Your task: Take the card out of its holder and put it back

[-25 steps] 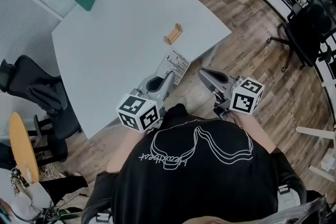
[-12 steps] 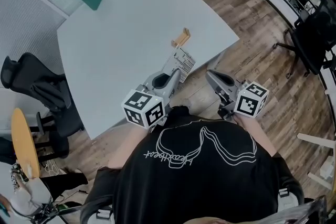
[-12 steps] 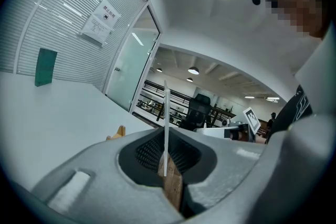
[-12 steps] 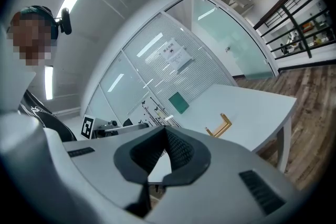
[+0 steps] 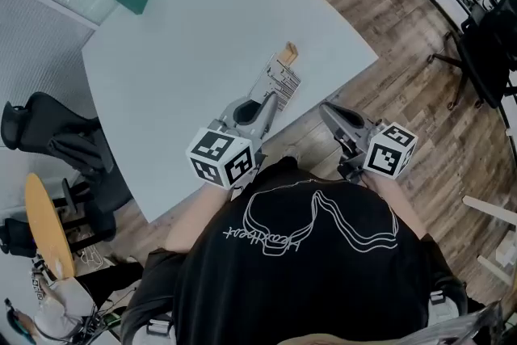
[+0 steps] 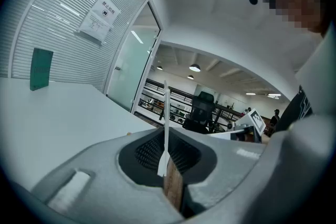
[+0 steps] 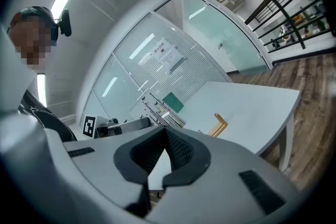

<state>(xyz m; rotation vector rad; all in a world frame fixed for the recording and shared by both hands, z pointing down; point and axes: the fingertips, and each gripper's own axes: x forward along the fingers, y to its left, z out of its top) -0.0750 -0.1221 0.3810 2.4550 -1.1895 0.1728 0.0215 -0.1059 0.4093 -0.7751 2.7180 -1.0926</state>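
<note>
Card (image 5: 275,82) – a printed white sheet, clamped upright and edge-on between the closed jaws of the left gripper (image 5: 265,99), held above the near edge of the pale table (image 5: 161,85). The small wooden holder (image 5: 288,54) sits on the table just past the card, at one o'clock. At three o'clock the right gripper (image 5: 329,114) – jaws together, empty – hangs over the wooden floor (image 5: 404,85).

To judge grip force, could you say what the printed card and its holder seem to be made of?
The white printed card is likely thin matte paper or cardstock: it looks sliver-thin edge-on. The small tan holder is apparently unfinished wood: pale brown and matte.
</note>
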